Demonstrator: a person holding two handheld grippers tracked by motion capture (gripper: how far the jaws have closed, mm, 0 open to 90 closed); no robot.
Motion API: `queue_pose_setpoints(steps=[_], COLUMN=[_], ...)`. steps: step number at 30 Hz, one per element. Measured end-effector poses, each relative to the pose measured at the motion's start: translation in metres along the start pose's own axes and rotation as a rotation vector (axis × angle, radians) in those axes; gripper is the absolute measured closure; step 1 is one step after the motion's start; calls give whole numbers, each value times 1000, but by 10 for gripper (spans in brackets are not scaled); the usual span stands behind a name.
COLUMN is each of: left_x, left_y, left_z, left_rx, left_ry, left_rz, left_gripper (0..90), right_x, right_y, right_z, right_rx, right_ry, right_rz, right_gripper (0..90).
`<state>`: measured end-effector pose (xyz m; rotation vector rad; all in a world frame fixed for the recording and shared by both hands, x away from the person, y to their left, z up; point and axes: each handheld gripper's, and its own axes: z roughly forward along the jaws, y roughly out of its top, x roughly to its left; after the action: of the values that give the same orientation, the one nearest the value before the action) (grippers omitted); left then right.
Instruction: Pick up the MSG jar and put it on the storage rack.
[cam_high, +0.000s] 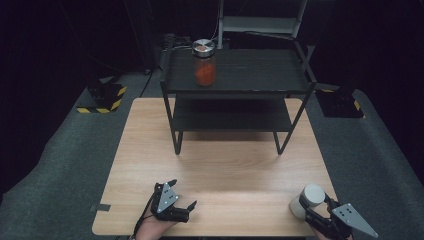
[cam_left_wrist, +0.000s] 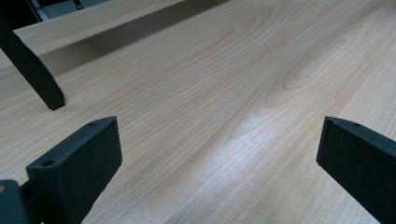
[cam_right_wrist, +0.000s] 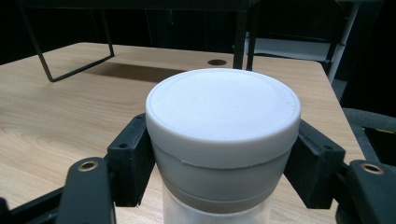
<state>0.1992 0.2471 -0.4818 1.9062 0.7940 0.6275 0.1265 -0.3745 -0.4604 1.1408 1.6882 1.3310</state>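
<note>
While right claw (cam_right_wrist: 223, 154) grips white-lidded jar (cam_right_wrist: 223, 126) near table edge (cam_high: 327, 185), left claw (cam_left_wrist: 219, 154) open

Bright overhead light on the table (cam_high: 225, 165), pitch-dark room around it, soft glare patch, close-up edges kinda blurry.

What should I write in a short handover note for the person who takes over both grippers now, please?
Right gripper: shut on the white-lidded round frosted jar, pads pressing its sides just below the lid; the jar stands at the near right corner of the light wooden table.
Left gripper: open, nothing between its jaws, low over the table's near left.
Black two-tier metal rack at the far end: a glass jar with orange contents and a metal lid stands on its top shelf.
Done: the white-lidded jar is gripped.
Left: probably lift it and place it, perhaps on the rack; it does not look lifted yet.
</note>
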Motion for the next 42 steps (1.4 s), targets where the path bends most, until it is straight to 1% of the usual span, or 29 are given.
queue_pose_setpoints(steps=[12, 23, 27, 32, 36, 42], left_x=[0, 0, 0, 1, 1, 1], left_y=[1, 0, 0, 0, 0, 2], left_z=[1, 0, 0, 0, -1, -1], left_rx=[3, 2, 2, 0, 1, 15], left_ry=[-1, -1, -3, -5, -6, -4], left_rz=[2, 1, 0, -6, -7, -1], left_gripper=[4, 4, 4, 4, 4, 4], right_x=[0, 4, 4, 6, 5, 5], right_y=[-1, 2, 6, 12, 19, 32], right_z=[0, 1, 1, 1, 1, 2], right_rx=[-6, -4, -16, -24, -35, -43], right_ry=[1, -8, 0, 8, 25, 41], right_rz=[-3, -12, -9, -23, -15, -34], right_gripper=[337, 339, 339, 339, 339, 339])
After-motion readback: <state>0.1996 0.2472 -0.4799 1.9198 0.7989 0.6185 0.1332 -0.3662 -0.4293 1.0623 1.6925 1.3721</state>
